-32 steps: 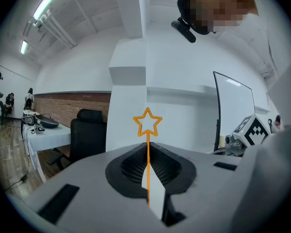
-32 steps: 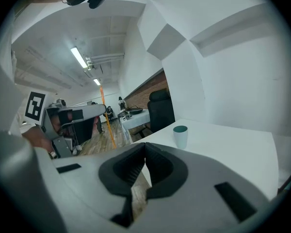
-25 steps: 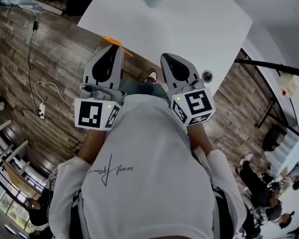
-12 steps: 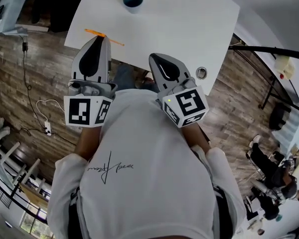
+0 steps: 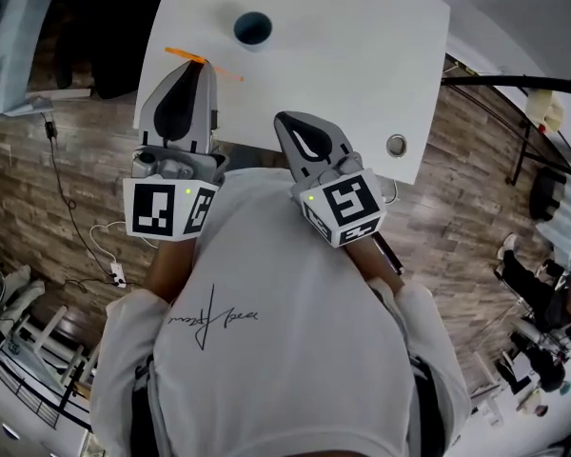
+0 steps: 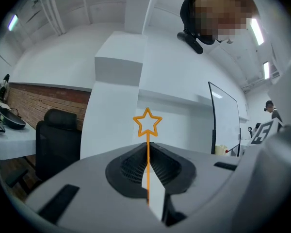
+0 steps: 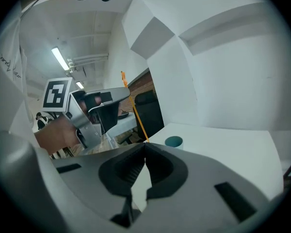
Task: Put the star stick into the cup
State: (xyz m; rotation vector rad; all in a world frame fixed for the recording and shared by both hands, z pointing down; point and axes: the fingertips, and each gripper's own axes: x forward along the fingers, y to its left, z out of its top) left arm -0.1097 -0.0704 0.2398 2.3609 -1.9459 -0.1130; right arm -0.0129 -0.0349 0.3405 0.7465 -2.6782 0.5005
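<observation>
The orange star stick (image 6: pixel 147 123) stands up from between the jaws of my left gripper (image 6: pixel 148 147), which is shut on its thin shaft. In the head view the left gripper (image 5: pixel 195 65) holds the stick (image 5: pixel 187 56) over the near left part of the white table (image 5: pixel 362 55), short of the blue cup (image 5: pixel 253 28). My right gripper (image 5: pixel 284 118) is shut with nothing in it, just off the table's near edge. The right gripper view has its closed jaw tips (image 7: pixel 145 143) below the cup (image 7: pixel 173 141), with the stick (image 7: pixel 133 108) and left gripper (image 7: pixel 94 111) at left.
A round metal grommet (image 5: pixel 396 145) sits in the table's near right corner. A black chair (image 6: pixel 58 135) stands beyond the table's left side. Wooden floor (image 5: pixel 76 160) with a cable lies to the left. Seated people (image 5: pixel 542 312) are at the far right.
Both grippers have come closer to the table. The stick's tip now lies over the table near the cup, which has shifted in the head view as the camera moved.
</observation>
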